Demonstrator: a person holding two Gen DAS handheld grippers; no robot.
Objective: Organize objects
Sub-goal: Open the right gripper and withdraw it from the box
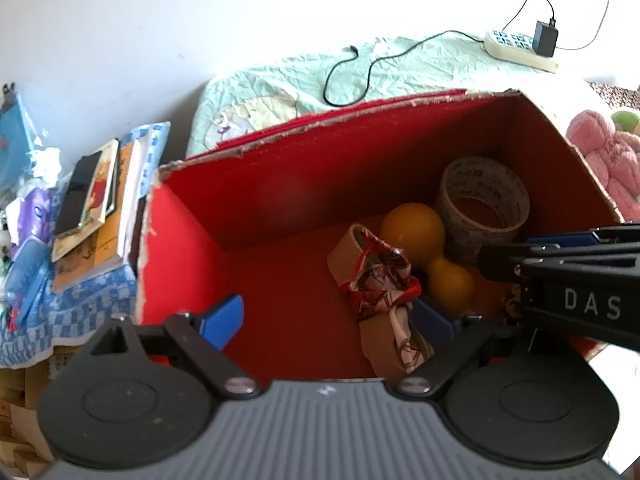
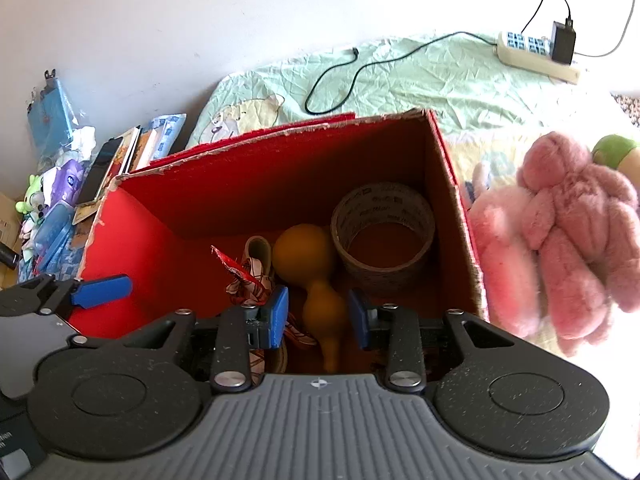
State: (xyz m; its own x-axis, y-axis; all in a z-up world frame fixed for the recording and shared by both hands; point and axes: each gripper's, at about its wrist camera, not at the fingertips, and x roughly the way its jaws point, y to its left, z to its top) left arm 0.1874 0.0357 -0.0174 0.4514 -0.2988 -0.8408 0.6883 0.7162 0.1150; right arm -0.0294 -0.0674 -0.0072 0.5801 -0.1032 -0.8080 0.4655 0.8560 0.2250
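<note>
Where green sheet (image 2: 440,80) meets white wall (image 2: 200,8), red box (image 2: 132,232)

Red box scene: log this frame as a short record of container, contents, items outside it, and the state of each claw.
container: red cardboard box, open top, on the bed
contents: tape roll in the far right corner; yellow gourd-shaped toy beside it; patterned wrapped item left of the toy
outside: pink plush toy right of the box; power strip on the green sheet
left claw: open, empty, over the box
right claw: open, straddling the toy's narrow end
</note>
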